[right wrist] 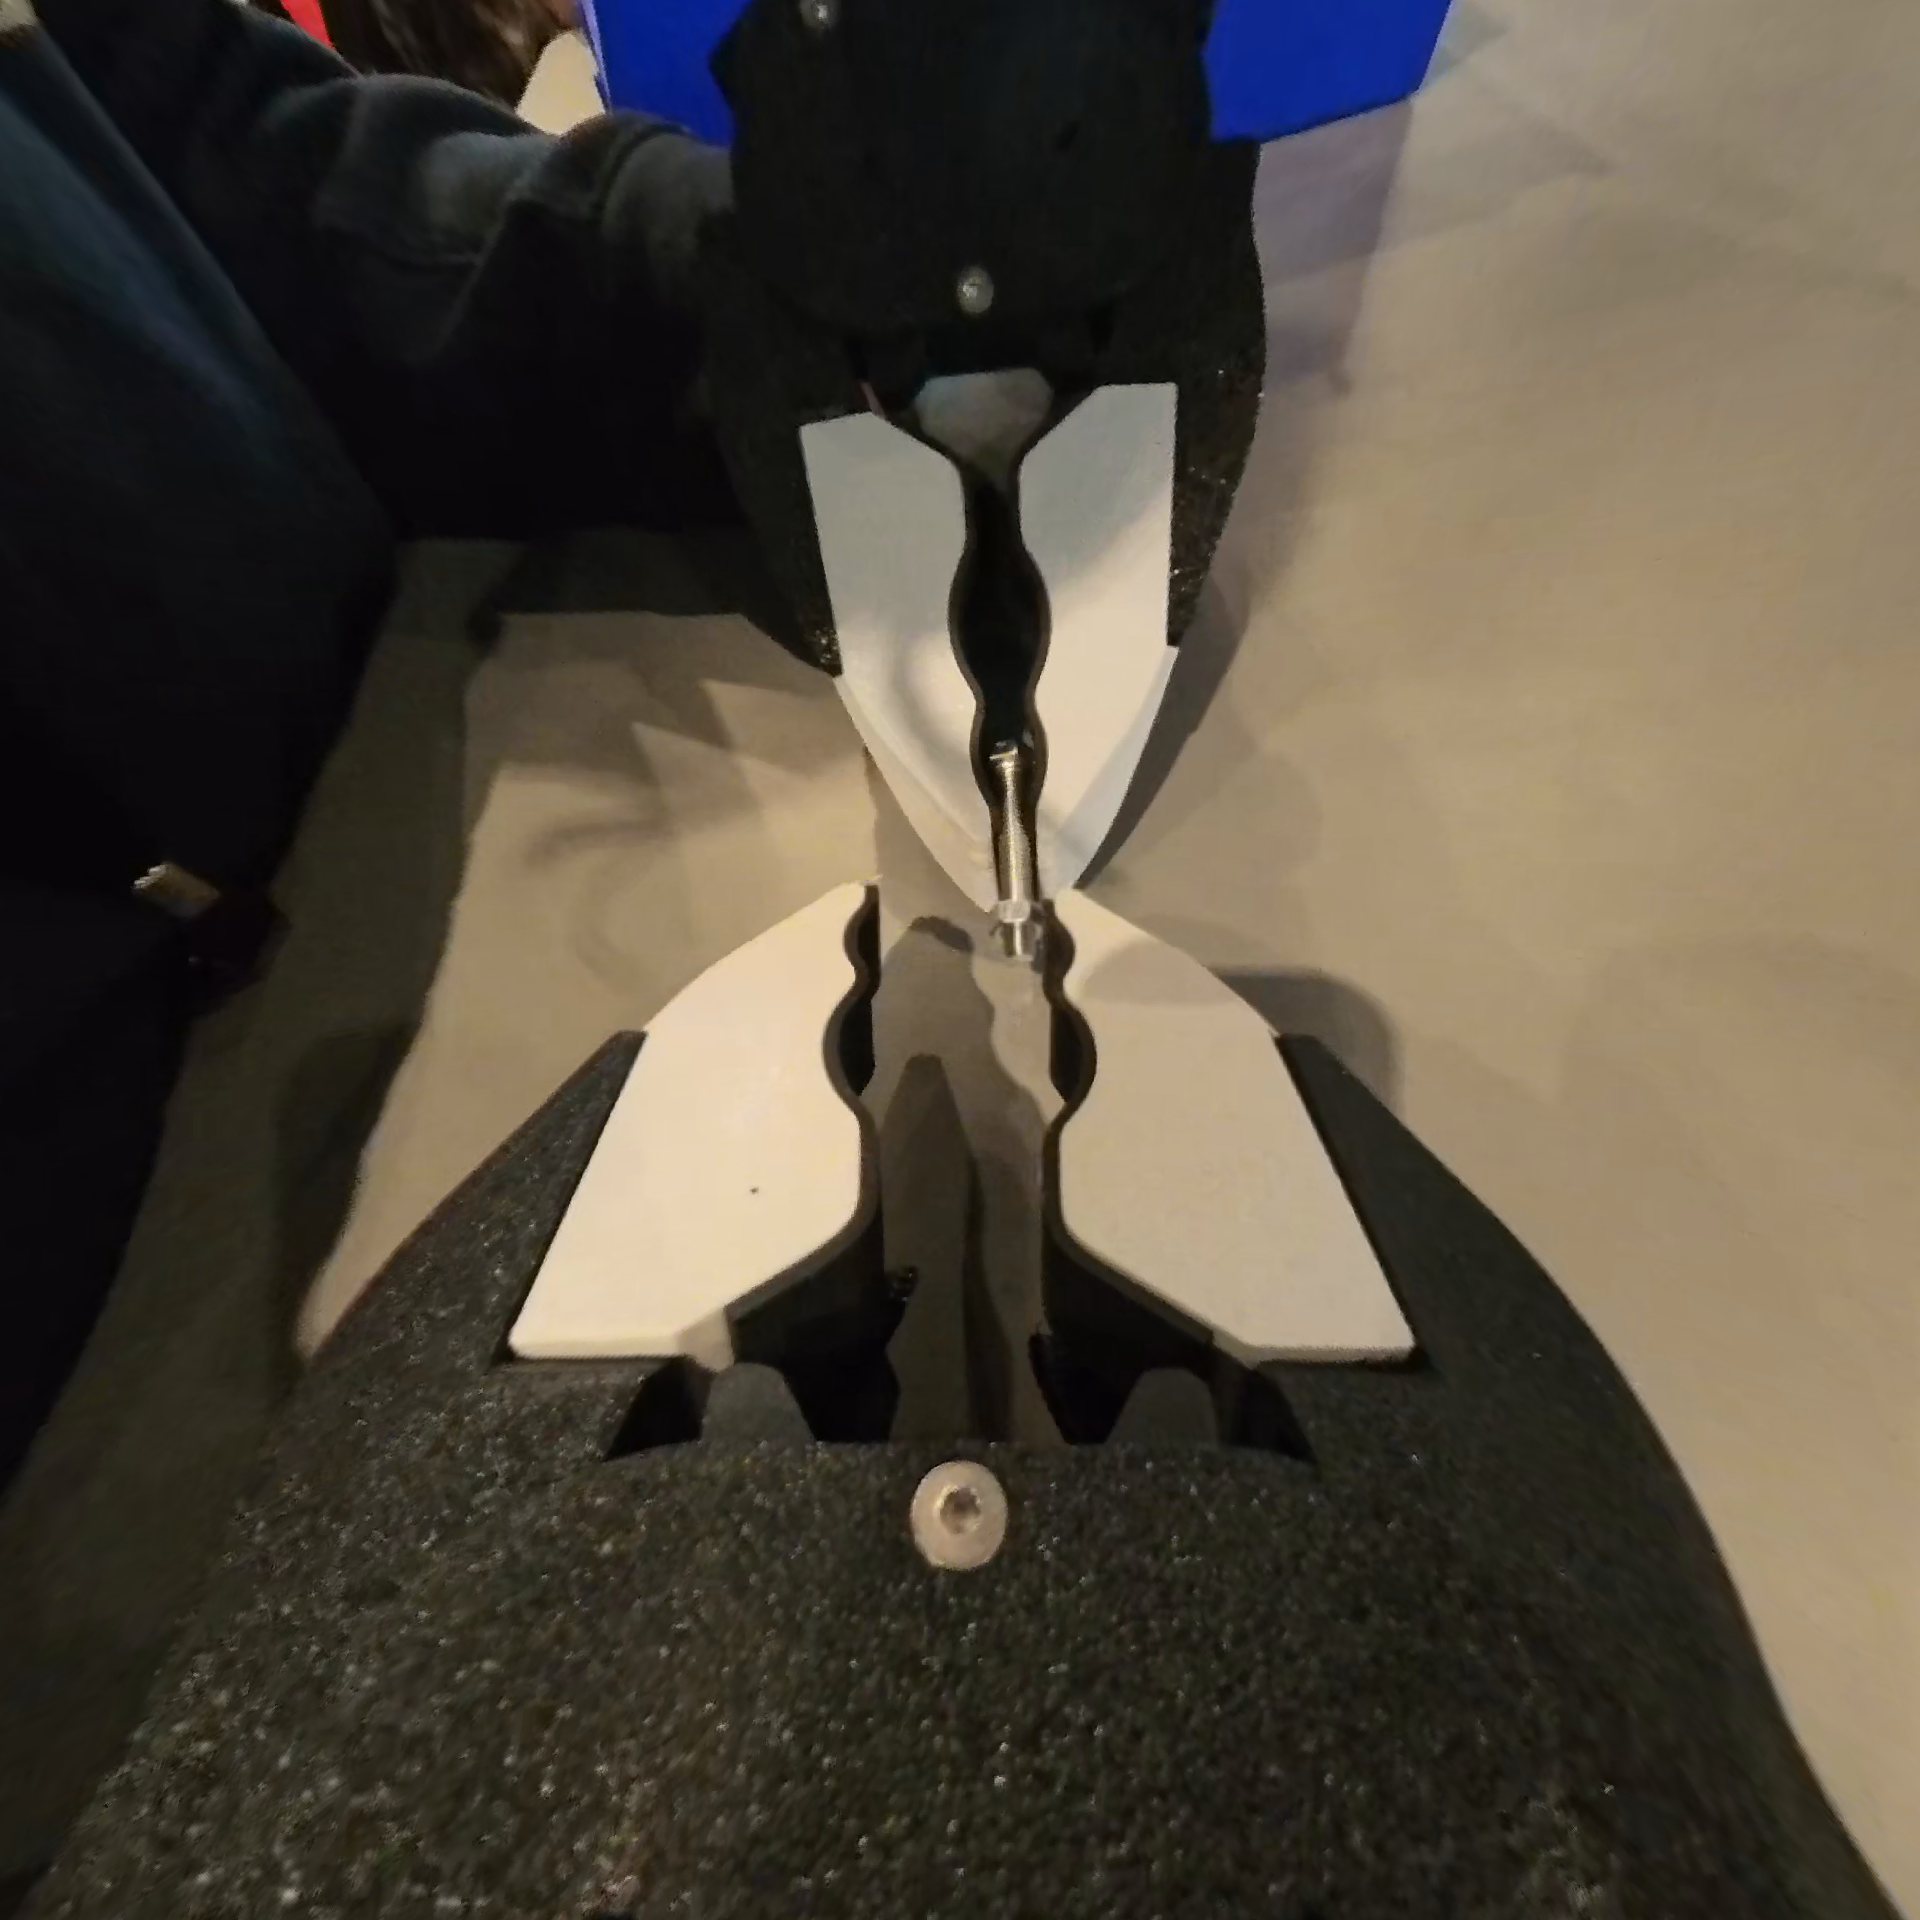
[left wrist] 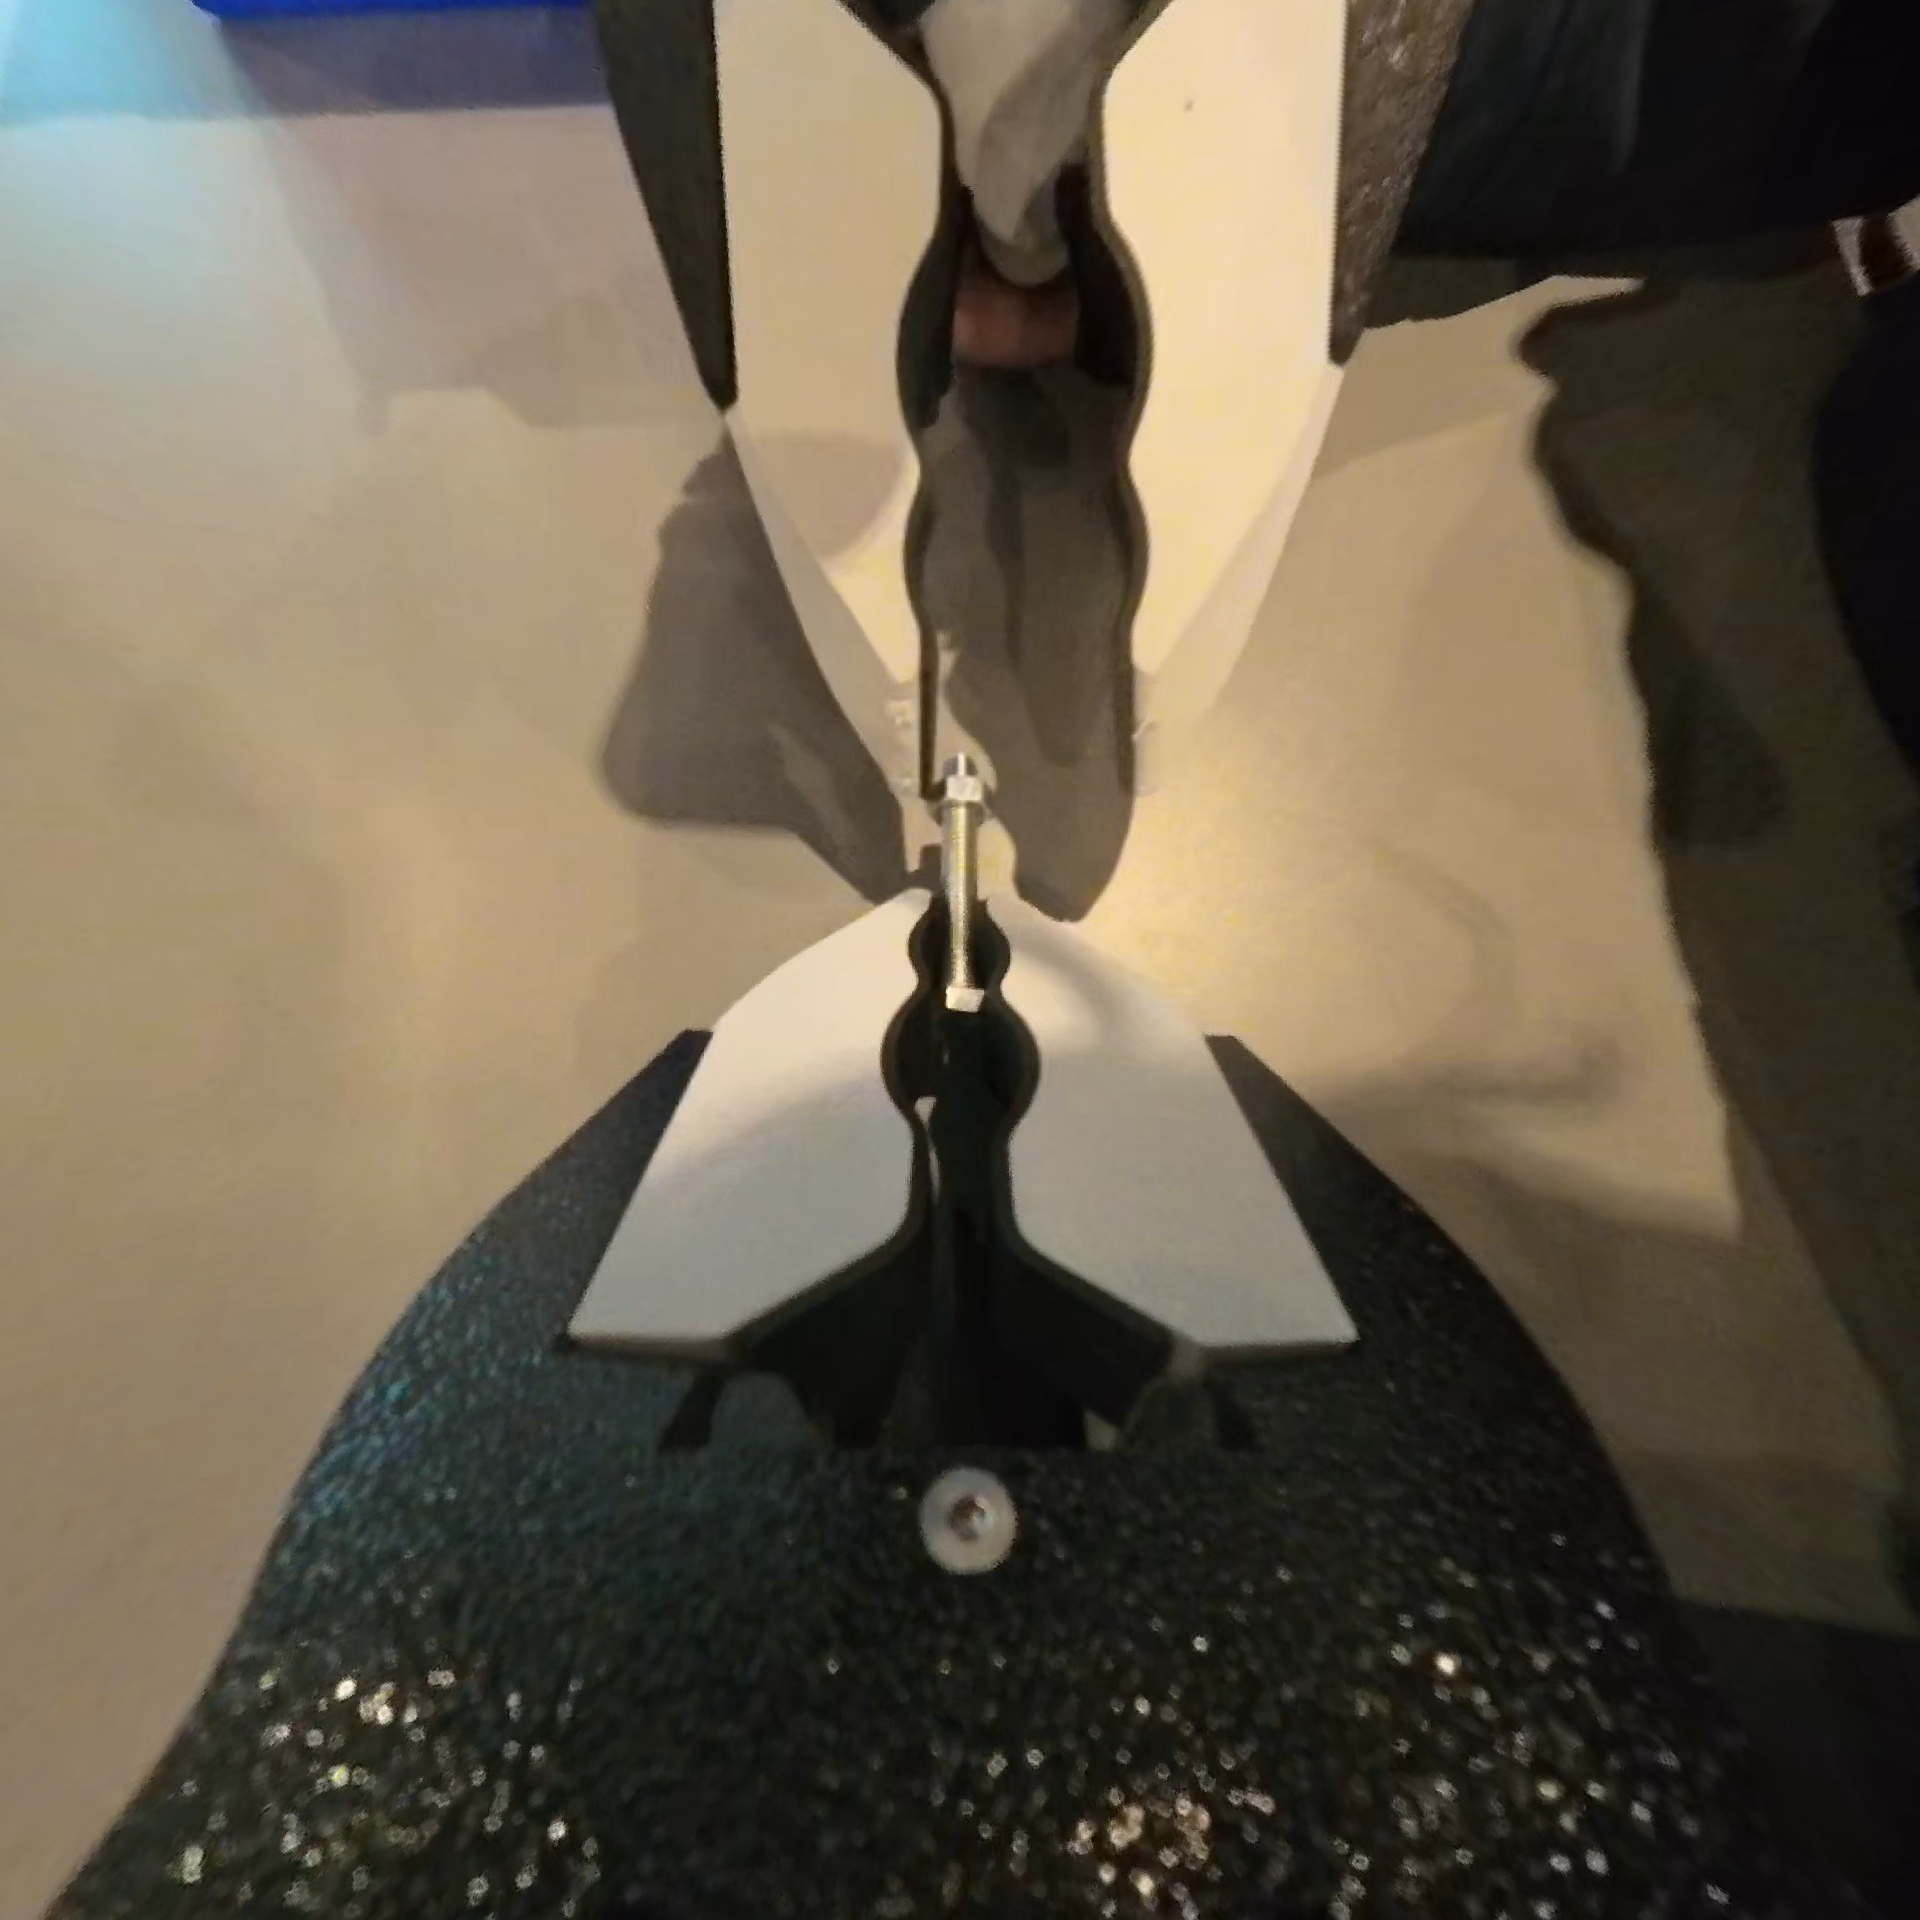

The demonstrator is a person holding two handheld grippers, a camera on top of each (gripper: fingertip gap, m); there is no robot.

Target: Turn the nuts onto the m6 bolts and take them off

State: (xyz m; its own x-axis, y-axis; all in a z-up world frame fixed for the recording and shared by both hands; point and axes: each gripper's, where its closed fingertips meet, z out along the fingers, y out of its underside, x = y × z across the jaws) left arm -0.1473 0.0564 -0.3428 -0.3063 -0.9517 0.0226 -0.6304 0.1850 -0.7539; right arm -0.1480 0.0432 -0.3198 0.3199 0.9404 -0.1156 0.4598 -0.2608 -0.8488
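Observation:
My left gripper is shut on a silver M6 bolt, gripping its head end, so the shank points forward. A silver nut sits on the thread near the far tip. My right gripper faces it from the top of the left wrist view, open, with one fingertip beside the nut. In the right wrist view my right gripper is open. The nut lies against the inner side of its right finger. The bolt runs back into the shut left gripper.
Both grippers are held above a plain beige tabletop. A person's dark sleeve fills the left of the right wrist view. A dark trouser leg stands at the right of the left wrist view. A blue object lies at the far top left. The tips of both grippers are at nearly the same place.

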